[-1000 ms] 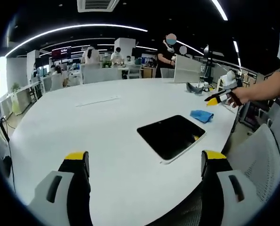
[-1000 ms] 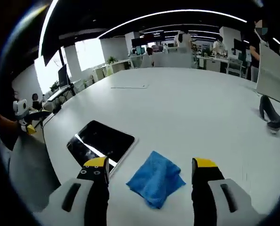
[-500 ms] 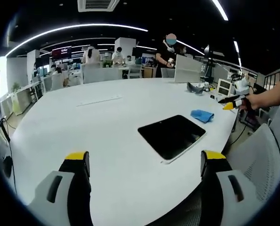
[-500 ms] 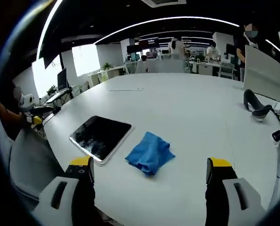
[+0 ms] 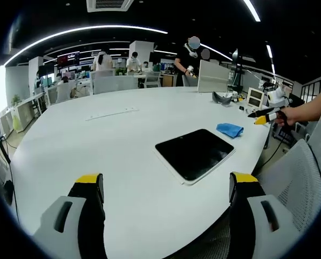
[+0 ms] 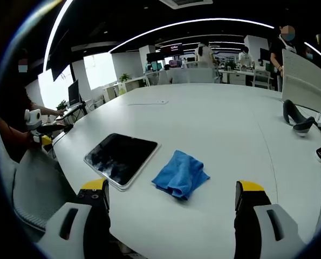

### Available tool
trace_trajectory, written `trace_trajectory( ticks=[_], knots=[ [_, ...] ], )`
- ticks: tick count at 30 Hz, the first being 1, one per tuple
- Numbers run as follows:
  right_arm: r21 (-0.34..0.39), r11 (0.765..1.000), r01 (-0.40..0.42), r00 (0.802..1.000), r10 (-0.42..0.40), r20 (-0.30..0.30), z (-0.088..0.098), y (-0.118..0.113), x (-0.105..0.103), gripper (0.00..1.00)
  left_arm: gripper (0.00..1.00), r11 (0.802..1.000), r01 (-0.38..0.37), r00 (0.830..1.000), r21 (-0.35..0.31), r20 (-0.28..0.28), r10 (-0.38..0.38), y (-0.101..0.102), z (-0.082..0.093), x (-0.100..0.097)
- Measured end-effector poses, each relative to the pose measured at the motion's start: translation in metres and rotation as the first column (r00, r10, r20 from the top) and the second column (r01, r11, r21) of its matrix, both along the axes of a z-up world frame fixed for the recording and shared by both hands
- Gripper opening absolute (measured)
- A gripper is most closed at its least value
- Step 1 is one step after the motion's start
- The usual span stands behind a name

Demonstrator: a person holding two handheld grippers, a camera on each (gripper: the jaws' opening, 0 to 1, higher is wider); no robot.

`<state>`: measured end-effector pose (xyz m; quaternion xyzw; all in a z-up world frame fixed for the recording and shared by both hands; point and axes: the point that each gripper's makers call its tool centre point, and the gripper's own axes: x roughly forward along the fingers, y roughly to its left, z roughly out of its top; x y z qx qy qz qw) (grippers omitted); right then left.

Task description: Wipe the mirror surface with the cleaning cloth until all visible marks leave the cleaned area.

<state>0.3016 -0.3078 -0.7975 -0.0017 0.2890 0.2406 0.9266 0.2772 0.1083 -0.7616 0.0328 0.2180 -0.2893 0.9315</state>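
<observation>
Bright ceiling strip lights, fisheye-warped edges

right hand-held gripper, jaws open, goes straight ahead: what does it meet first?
Likely the blue cloth, which lies on the table roughly centred ahead of the right hand-held gripper. The mirror sits left of that line. Depth is unclear.

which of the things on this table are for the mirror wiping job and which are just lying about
For the job:
- mirror, the dark flat panel with a pale rim, lying flat on the white table
- blue cleaning cloth, crumpled beside the mirror
- left gripper and right gripper, fingers apart, holding nothing

Lying about:
- dark curved object near the far edge
- thin flat strip further back
</observation>
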Motion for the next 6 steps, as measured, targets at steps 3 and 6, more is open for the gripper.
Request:
trace_trajectory(
  ticks=[3,6],
  knots=[
    [0.005,1.000,0.003,1.000,-0.003,0.000,-0.0001,0.0019,-0.0018,0.96,0.96,1.000,-0.001,1.000,-0.001,0.003,0.001,0.0002,0.0010,0.0000],
    [0.029,0.999,0.026,1.000,-0.025,-0.013,-0.0038,-0.0003,-0.0021,0.96,0.96,1.000,-0.005,1.000,-0.004,0.013,0.005,0.0011,0.0023,0.0010]
  ],
)
